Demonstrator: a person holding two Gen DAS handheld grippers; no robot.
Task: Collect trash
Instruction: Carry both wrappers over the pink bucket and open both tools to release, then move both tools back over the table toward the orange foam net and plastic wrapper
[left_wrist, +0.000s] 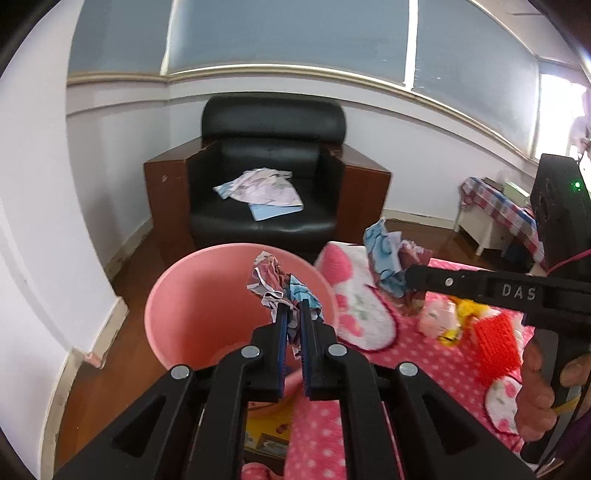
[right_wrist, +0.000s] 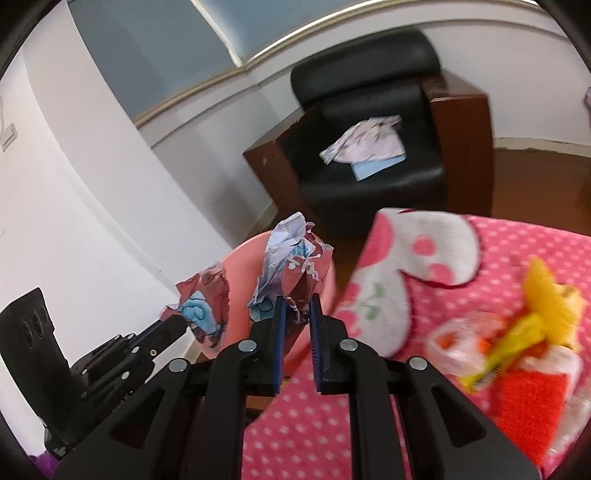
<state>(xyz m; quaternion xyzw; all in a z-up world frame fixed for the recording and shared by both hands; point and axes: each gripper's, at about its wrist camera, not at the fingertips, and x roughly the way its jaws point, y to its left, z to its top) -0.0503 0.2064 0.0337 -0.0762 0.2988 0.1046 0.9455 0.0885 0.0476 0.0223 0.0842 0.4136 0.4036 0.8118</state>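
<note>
A pink bin (left_wrist: 192, 306) stands on the floor beside the bed; its rim also shows in the right wrist view (right_wrist: 243, 266). My left gripper (left_wrist: 293, 308) is shut on a crumpled printed paper wad (left_wrist: 273, 280) and holds it over the bin's mouth. My right gripper (right_wrist: 297, 302) is shut on a second crumpled paper wad (right_wrist: 291, 258), held above the bin's near edge. In the left wrist view the right gripper (left_wrist: 406, 275) comes in from the right with its wad (left_wrist: 388, 254). In the right wrist view the left gripper (right_wrist: 177, 323) holds its wad (right_wrist: 203, 302) at lower left.
A pink polka-dot blanket (right_wrist: 424, 387) covers the bed, with plastic wrappers, a yellow piece (right_wrist: 543, 299) and a red knitted item (left_wrist: 495, 343) on it. A black armchair (left_wrist: 266, 184) with cloth on its seat stands behind the bin. White wall on the left.
</note>
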